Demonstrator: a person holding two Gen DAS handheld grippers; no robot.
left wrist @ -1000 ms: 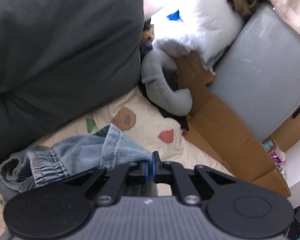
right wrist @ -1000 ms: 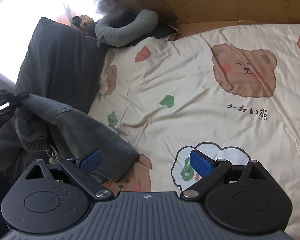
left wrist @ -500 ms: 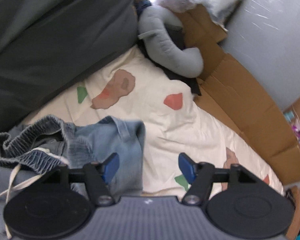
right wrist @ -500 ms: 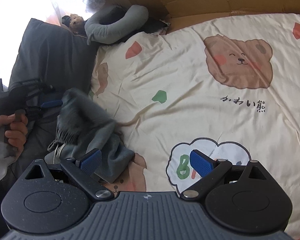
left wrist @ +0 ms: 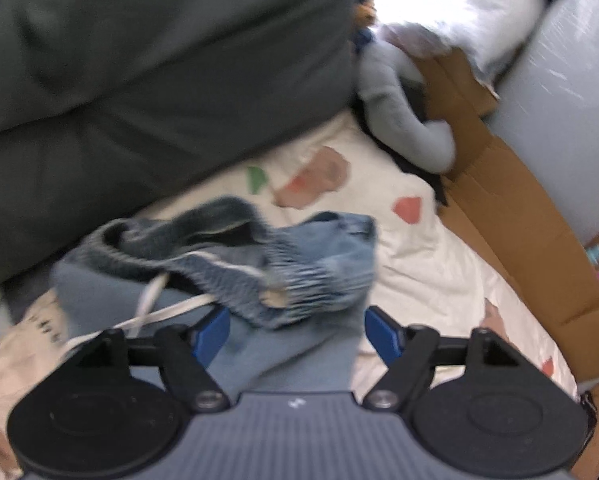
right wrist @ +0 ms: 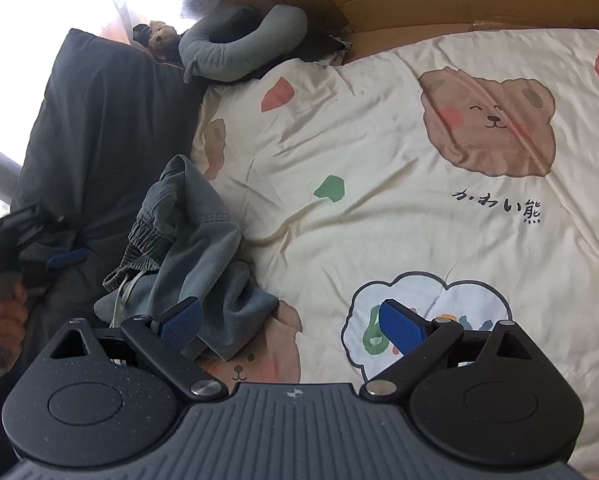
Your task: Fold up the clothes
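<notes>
A pair of blue denim shorts with an elastic waistband and white drawstring lies crumpled on the cream bear-print bedsheet. In the left wrist view, blurred, my left gripper is open just above the heap and holds nothing. In the right wrist view the shorts lie at the sheet's left edge. My right gripper is open and empty over the sheet, its left pad beside the shorts' lower edge. My left gripper also shows there at far left.
A dark grey pillow lies behind the shorts. A grey neck pillow and a small teddy bear sit at the head of the bed. Flattened cardboard and a grey panel border the bed.
My left gripper opened and let go of the shorts, which dropped into a crumpled heap on the sheet. The left gripper has drawn back slightly. The right gripper has stayed open, nearly still.
</notes>
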